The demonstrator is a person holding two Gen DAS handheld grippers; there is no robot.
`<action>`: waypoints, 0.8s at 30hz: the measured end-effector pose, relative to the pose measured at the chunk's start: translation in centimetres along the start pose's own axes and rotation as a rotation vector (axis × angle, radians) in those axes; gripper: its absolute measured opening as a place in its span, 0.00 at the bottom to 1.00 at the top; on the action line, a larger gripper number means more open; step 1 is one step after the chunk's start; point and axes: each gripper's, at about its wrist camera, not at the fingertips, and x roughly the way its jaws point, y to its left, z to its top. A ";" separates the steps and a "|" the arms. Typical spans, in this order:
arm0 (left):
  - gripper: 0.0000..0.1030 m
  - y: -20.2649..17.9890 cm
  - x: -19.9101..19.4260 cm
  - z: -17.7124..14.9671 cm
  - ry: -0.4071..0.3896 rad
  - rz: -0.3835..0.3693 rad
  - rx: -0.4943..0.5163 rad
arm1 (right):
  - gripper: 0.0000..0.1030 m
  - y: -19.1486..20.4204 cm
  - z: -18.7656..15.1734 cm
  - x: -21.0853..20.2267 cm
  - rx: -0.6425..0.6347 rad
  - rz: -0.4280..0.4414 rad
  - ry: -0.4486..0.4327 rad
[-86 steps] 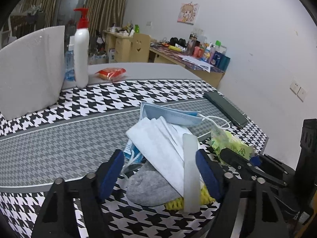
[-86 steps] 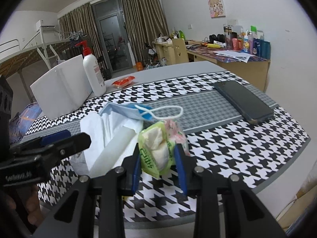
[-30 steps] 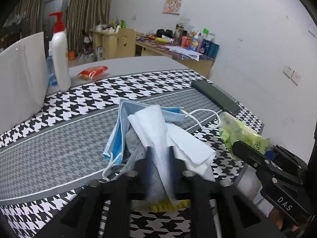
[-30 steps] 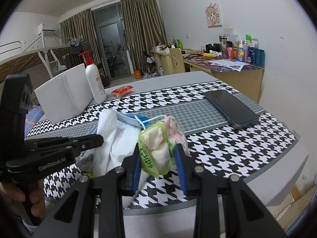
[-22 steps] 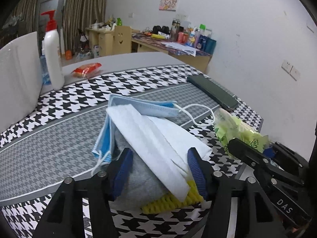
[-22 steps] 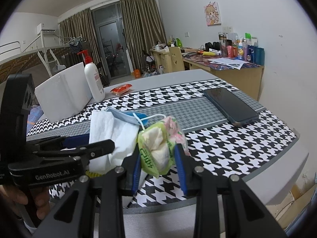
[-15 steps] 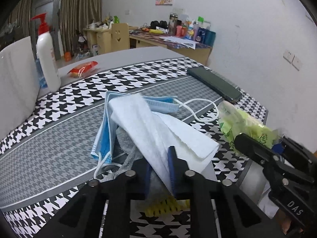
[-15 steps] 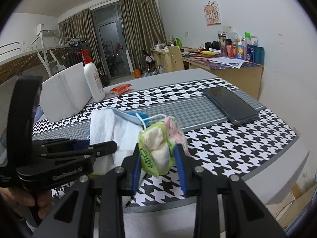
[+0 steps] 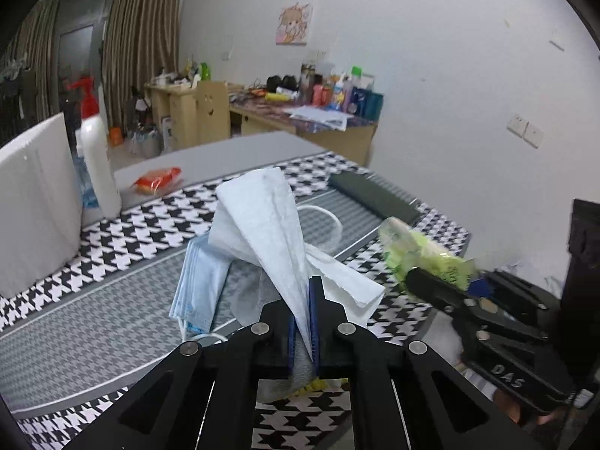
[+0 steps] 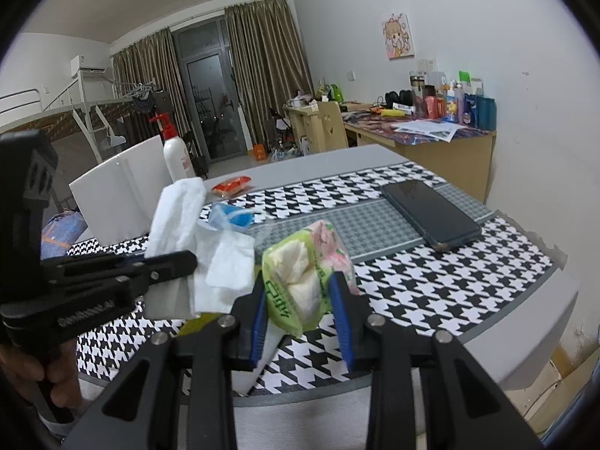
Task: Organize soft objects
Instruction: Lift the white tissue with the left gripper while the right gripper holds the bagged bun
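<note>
Figure legend. The left gripper (image 9: 303, 322), its jaws having just been closing, is clamped on a fold of white crinkled paper tissue (image 9: 262, 221), which stands tilted up above the black-and-white houndstooth tablecloth (image 9: 123, 225); the blue pads press flat against the tissue from both sides. Directly beneath the tissue lies a light blue pleated surgical face mask (image 9: 200, 281) with white ear loops, and under the gripper a grey knitted sock (image 9: 300, 369) rests on the cloth with a scrap of yellow fabric just beside it. To the right of the tissue, the right gripper (image 10: 303, 300) holds a green-and-pink plastic pocket pack of tissues (image 10: 305, 270), jaws pressed on the pack's two sides, just above the near edge of the cloth. Beyond the tissue pack, a dark rectangular smartphone (image 10: 429, 213) lies flat on the grey centre band of the cloth. Far left of the paper tissue stand a white upright foam board (image 9: 33, 202) and, just beside it, a white pump bottle with a red nozzle (image 9: 95, 153); a small red snack packet (image 9: 159, 180) lies near the bottle on the bare grey tabletop. A hand (image 10: 33, 371) grips the left tool's handle.
</note>
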 end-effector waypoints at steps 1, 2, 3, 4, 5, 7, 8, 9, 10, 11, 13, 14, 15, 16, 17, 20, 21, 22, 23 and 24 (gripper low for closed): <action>0.07 -0.1 -0.4 0.2 -0.006 -0.007 0.003 | 0.35 0.2 0.1 -0.1 -0.003 0.002 -0.005; 0.07 -0.1 -1.0 0.4 -0.020 -0.004 0.011 | 0.35 0.3 0.2 -0.3 -0.006 0.004 -0.009; 0.07 -0.2 -1.3 0.5 -0.030 0.002 0.015 | 0.35 0.4 0.4 -0.4 -0.008 0.006 -0.017; 0.07 -0.2 -1.8 0.7 -0.043 0.007 0.019 | 0.35 0.5 0.5 -0.5 -0.009 0.006 -0.022; 0.07 -0.2 -2.0 0.9 -0.047 0.007 0.018 | 0.35 0.6 0.7 -0.6 -0.010 0.006 -0.026; 0.07 -0.1 -2.6 1.1 -0.054 0.000 0.014 | 0.35 0.6 0.9 -0.9 -0.012 0.008 -0.035; 0.06 0.0 -2.9 1.2 -0.059 -0.001 0.011 | 0.35 0.7 1.1 -1.1 -0.015 0.009 -0.042; 0.06 0.0 -3.1 1.3 -0.062 -0.006 0.009 | 0.35 0.9 1.2 -1.3 -0.017 0.009 -0.047; 0.06 0.0 -3.5 1.4 -0.067 -0.017 0.009 | 0.35 0.9 1.3 -1.5 -0.020 0.009 -0.053; 0.06 -0.1 -3.8 1.5 -0.073 -0.021 0.008 | 0.35 1.0 1.5 -1.7 -0.021 0.012 -0.059; 0.07 -0.1 -4.6 1.7 -0.088 -0.023 0.009 | 0.35 1.1 1.8 -2.0 -0.025 0.010 -0.069; 0.06 0.0 -5.2 1.9 -0.097 -0.034 0.005 | 0.35 1.1 1.9 -2.2 -0.027 0.009 -0.073; 0.06 -0.1 -5.4 2.0 -0.098 -0.043 0.003 | 0.35 1.2 2.0 -2.4 -0.026 0.009 -0.079; 0.06 -0.1 -5.7 2.2 -0.099 -0.055 0.002 | 0.35 1.2 2.2 -2.5 -0.026 0.010 -0.084; 0.06 -0.2 -6.1 2.4 -0.104 -0.062 0.005 | 0.35 1.3 2.3 -2.6 -0.027 0.012 -0.088; 0.07 -0.3 -6.8 2.8 -0.119 -0.065 0.007 | 0.35 1.6 2.6 -3.1 -0.033 0.019 -0.105; 0.07 -0.2 -7.1 2.9 -0.124 -0.070 0.003 | 0.35 1.8 2.7 -3.2 -0.038 0.024 -0.111; 0.06 -0.2 -7.4 3.0 -0.129 -0.068 0.002 | 0.35 1.8 2.7 -3.3 -0.039 0.024 -0.116; 0.06 -0.1 -7.6 3.1 -0.135 -0.064 0.006 | 0.35 1.9 2.8 -3.4 -0.039 0.025 -0.121; 0.06 0.0 -7.8 3.2 -0.137 -0.061 0.005 | 0.35 1.9 2.9 -3.5 -0.039 0.028 -0.123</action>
